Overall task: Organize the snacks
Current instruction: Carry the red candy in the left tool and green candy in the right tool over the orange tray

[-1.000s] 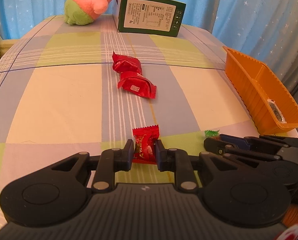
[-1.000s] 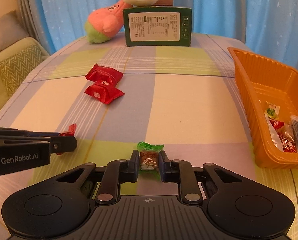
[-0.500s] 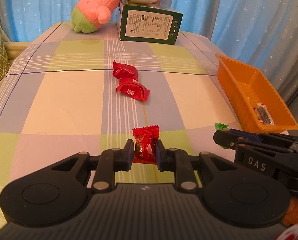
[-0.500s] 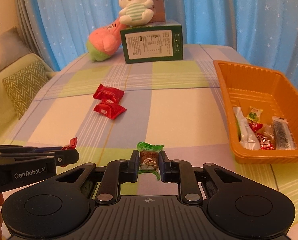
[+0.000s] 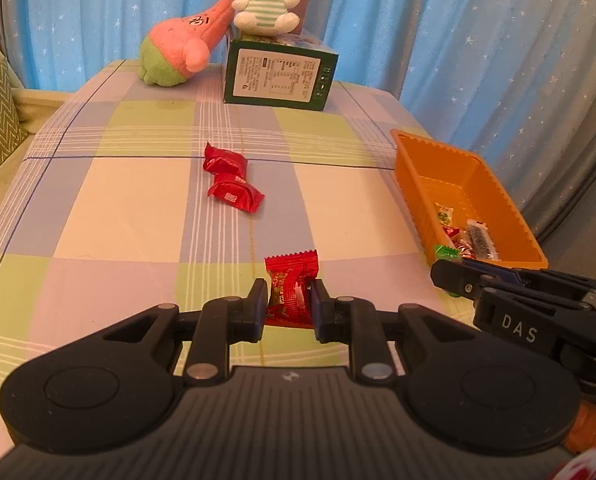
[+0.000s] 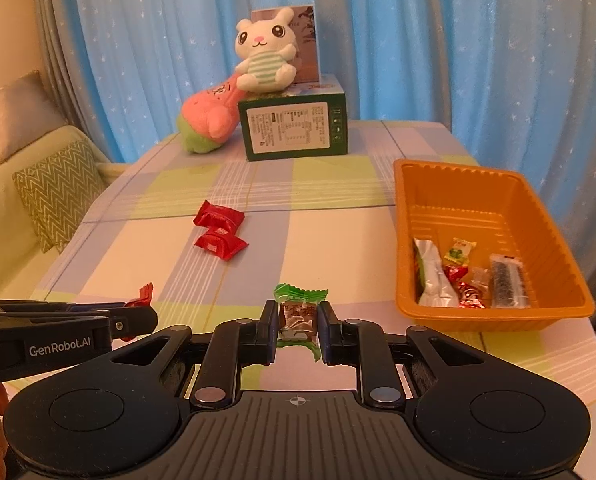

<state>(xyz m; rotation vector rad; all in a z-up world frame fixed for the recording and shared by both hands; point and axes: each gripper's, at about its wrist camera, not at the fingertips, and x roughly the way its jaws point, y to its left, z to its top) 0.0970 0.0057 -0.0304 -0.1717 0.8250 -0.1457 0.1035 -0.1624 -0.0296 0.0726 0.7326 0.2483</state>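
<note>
My left gripper point(image 5: 289, 294) is shut on a red candy point(image 5: 291, 286) and holds it above the near part of the checked table. My right gripper point(image 6: 298, 316) is shut on a green-wrapped candy point(image 6: 299, 315), also held above the table. Two red snack packs point(image 5: 230, 184) lie together mid-table, seen too in the right wrist view point(image 6: 219, 231). The orange tray point(image 6: 546, 216) stands at the right with several snacks point(image 6: 454, 276) in its near end. The tray also shows in the left wrist view point(image 5: 418, 184).
A green box point(image 6: 296, 127) stands at the table's far end with a white bunny plush point(image 6: 264, 58) on it and a pink plush point(image 6: 208, 118) leaning beside. Blue curtains hang behind. A sofa with cushions point(image 6: 58, 192) is at the left.
Both grippers have risen and drawn back with their candies, so more of the table, the tray's inside and the plush toys show. The candies stay gripped.
</note>
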